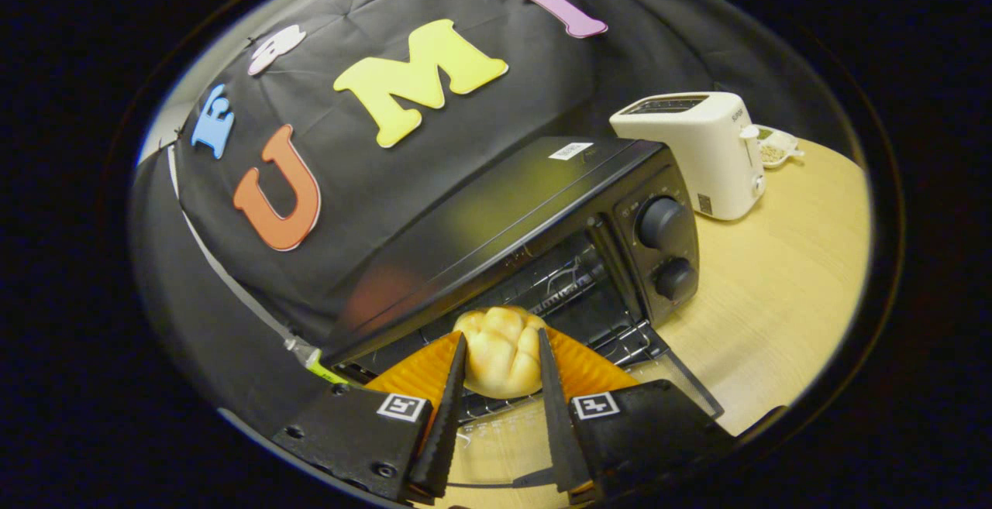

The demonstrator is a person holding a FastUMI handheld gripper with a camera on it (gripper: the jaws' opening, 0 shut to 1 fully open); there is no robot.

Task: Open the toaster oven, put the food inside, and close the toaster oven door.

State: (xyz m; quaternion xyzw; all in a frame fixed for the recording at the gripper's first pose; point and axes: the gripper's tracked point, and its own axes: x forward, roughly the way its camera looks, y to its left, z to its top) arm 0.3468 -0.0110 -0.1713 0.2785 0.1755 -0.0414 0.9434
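Gripper view: bread roll (502,354) is clamped between both fingers of the claw (502,355), above an orange tray (589,366), at the mouth of the black toaster oven (535,238). Oven door (659,377) hangs open. Beyond the oven, a white toaster (697,153) stands on the wooden desk (783,292).

Dim booth, sharp focus, soft overhead glare on the toaster oven (496,214) top, heavy fisheye bending at edges
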